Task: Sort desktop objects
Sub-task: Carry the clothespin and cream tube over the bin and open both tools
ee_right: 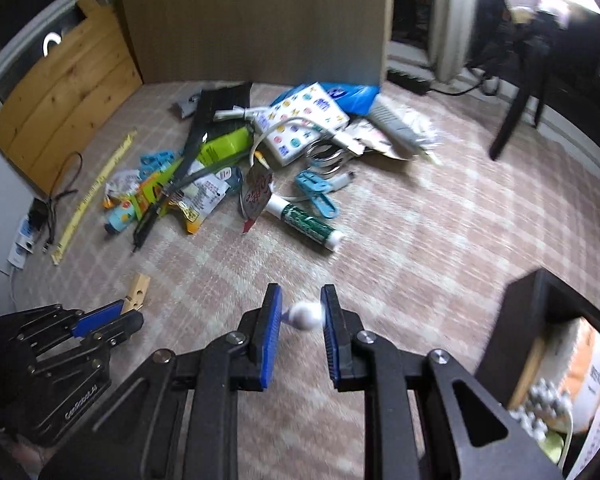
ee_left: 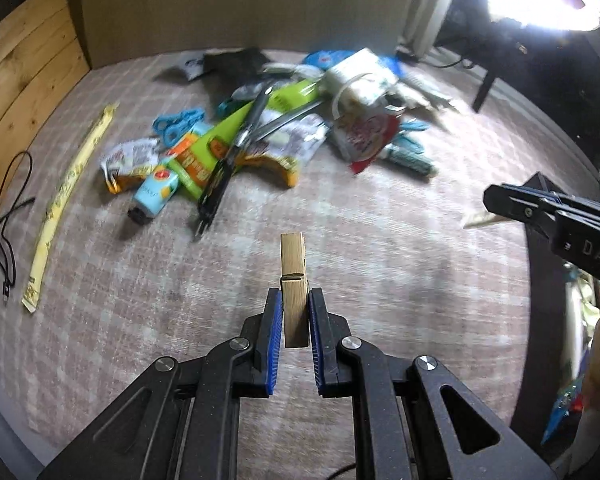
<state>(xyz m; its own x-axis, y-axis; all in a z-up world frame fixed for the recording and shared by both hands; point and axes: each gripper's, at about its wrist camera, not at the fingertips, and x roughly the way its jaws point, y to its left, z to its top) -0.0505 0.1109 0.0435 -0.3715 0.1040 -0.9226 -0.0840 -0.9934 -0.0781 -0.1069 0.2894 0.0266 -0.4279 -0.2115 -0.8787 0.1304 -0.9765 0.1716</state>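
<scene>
My left gripper (ee_left: 295, 300) is shut on a wooden clothespin (ee_left: 294, 276) and holds it above the checked cloth; it also shows in the right wrist view (ee_right: 138, 290). My right gripper (ee_right: 302, 304) is shut on a small white round-ended object (ee_right: 306, 315), blurred. A pile of objects lies at the far middle: a green-and-white marker (ee_right: 308, 224), blue clips (ee_right: 316, 198), a light blue bottle (ee_left: 156, 192), green packets (ee_left: 220, 136), a sticker-covered white box (ee_right: 304, 120).
A long yellow strip (ee_left: 66, 184) and black cables (ee_left: 8, 216) lie at the left. A dark bin (ee_right: 540, 320) with items in it stands at the right. A wooden board (ee_right: 64, 92) and a cardboard wall (ee_right: 256, 20) stand at the back.
</scene>
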